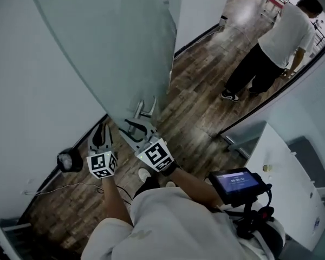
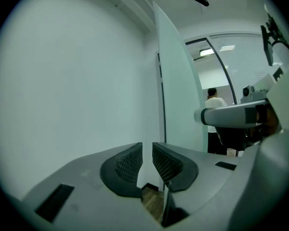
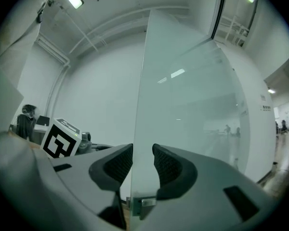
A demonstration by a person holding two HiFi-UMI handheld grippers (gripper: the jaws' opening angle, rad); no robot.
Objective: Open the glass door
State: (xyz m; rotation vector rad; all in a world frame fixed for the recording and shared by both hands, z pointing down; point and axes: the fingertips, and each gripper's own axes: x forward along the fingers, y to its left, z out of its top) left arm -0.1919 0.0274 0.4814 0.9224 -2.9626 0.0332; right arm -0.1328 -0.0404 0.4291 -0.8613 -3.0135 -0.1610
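The frosted glass door [image 1: 114, 42] stands swung out from the white wall, its free edge toward me, with a metal handle [image 1: 143, 110] low on it. My right gripper [image 1: 136, 128] sits just below that handle. In the right gripper view its jaws [image 3: 143, 153] are open and the door's edge [image 3: 137, 105] lines up with the gap; I cannot tell whether a pad touches it. My left gripper [image 1: 100, 130] is left of the door by the wall. Its jaws [image 2: 147, 150] stand a narrow gap apart with nothing between, and the door [image 2: 178, 95] rises ahead.
A person [image 1: 276, 47] stands on the wood floor [image 1: 200, 107] beyond the doorway. A white counter [image 1: 284, 183] is at the right. A small screen device [image 1: 235, 182] hangs near my chest. A cable [image 1: 59, 188] and a round dark object [image 1: 69, 160] lie by the wall.
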